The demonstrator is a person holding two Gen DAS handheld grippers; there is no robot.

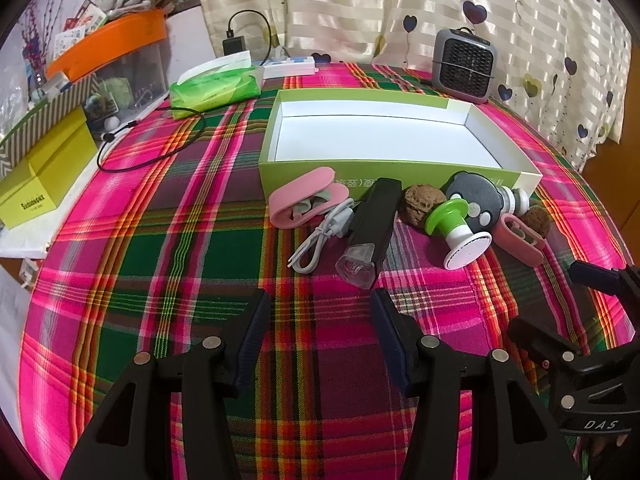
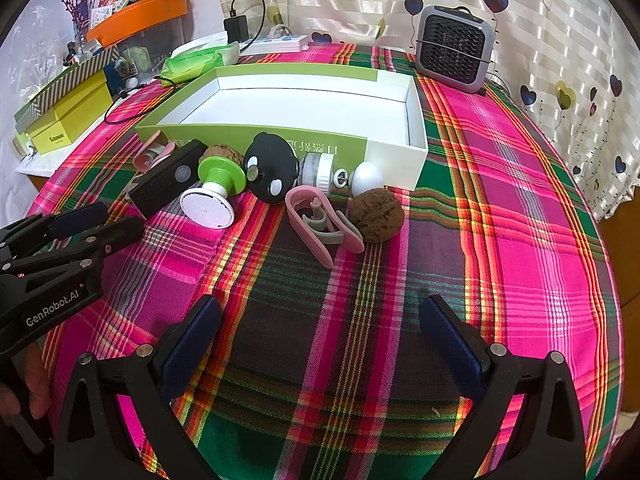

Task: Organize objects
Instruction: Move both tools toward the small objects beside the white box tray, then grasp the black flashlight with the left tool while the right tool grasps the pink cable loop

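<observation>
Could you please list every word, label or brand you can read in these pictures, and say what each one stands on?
"DAS": on the right gripper body, left wrist view.
"GenRobot.AI": on the left gripper body, right wrist view.
Yellow box: a short dark brand word, too blurred to read.
Green and white box: characters on its front wall, partly hidden, not readable.
Cards beside the orange lid: too small.

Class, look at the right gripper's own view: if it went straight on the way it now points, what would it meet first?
Probably bare tablecloth first, since the open right gripper points steeply down; beyond lie the pink clip and walnut. Depth is unclear.
</observation>
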